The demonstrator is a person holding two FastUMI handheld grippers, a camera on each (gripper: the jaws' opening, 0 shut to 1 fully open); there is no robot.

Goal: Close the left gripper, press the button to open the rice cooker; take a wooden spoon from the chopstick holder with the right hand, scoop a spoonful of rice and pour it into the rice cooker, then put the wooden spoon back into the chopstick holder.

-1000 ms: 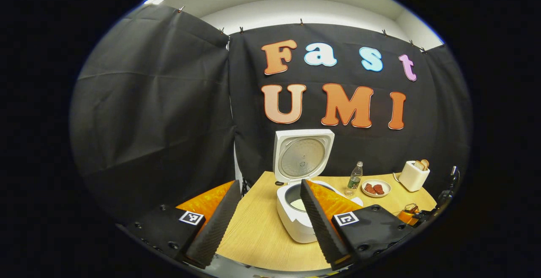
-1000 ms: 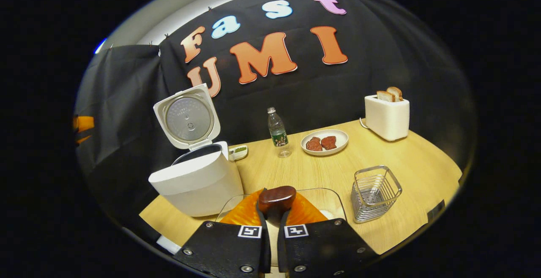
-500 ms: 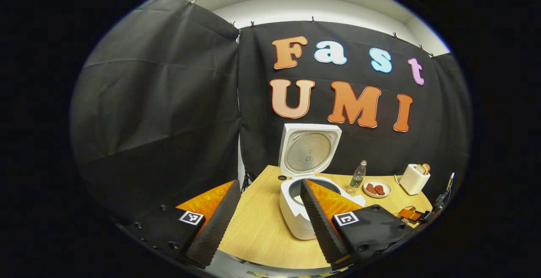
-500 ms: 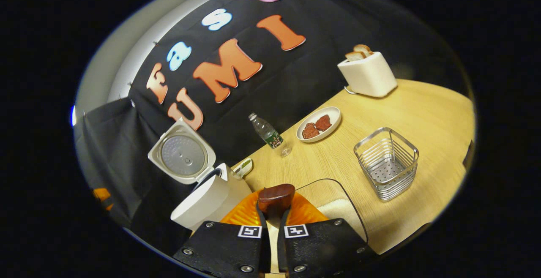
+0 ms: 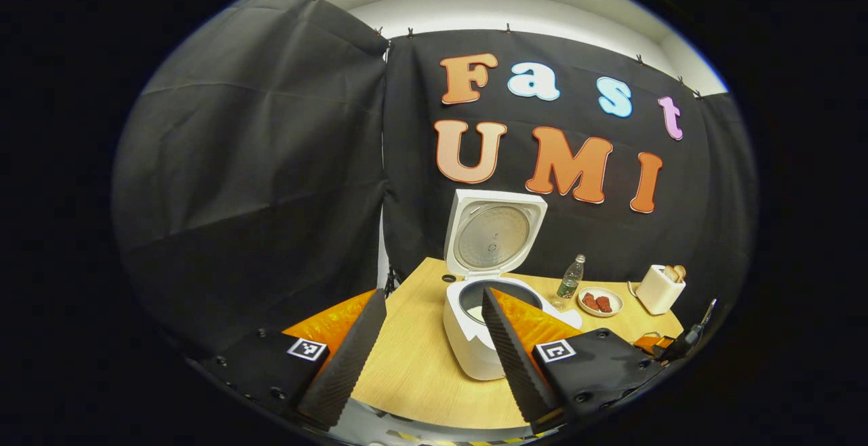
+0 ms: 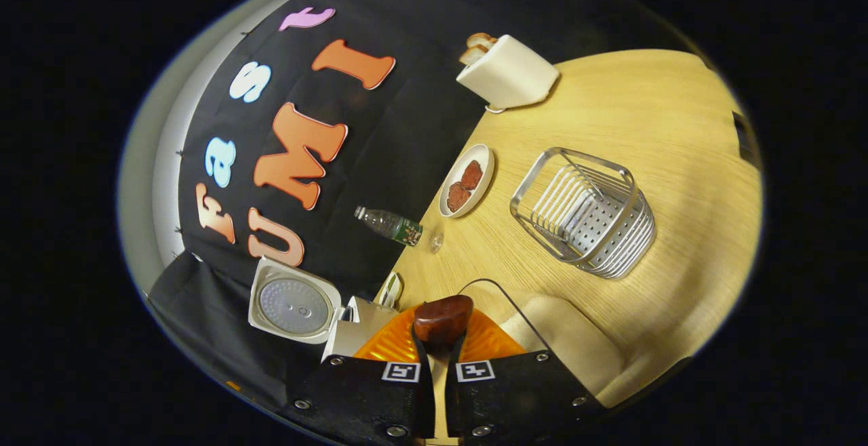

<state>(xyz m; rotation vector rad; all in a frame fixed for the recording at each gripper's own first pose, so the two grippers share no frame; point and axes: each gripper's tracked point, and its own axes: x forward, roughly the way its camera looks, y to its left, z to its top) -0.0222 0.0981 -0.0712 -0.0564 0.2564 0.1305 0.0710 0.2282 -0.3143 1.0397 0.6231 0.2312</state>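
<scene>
**Spoon rolls over beside the rice container**

On the left, the left tool (image 5: 420, 358) hangs back from the desk (image 5: 413, 365) with its fingers spread wide and nothing between them. It has drifted slightly away from the rice cooker (image 5: 475, 337) over the last second, so the cooker looks a little smaller. The cooker's lid (image 5: 494, 234) stands fully up and the inner pot is exposed with something pale at the bottom, so the opening step looks done.

Moving right, the right tool (image 6: 437, 358) is pressed together on the dark end of the wooden spoon (image 6: 444, 319). Its view has rolled sharply: a second ago the desk lay level, and now it tips steeply. The cooker has slid to the lower left, and the clear rice container (image 6: 542, 324) sits just under and right of the tool. Whether the spoon's bowl is in the rice or already loaded cannot be told; it is hidden below the fingers.

Farther right, the wire chopstick holder (image 6: 586, 212) stands empty, near the plate (image 6: 466, 181) and well apart from the toaster (image 6: 507, 72). The roll probably belongs to the scooping or tipping stroke; returning the spoon remains.
</scene>
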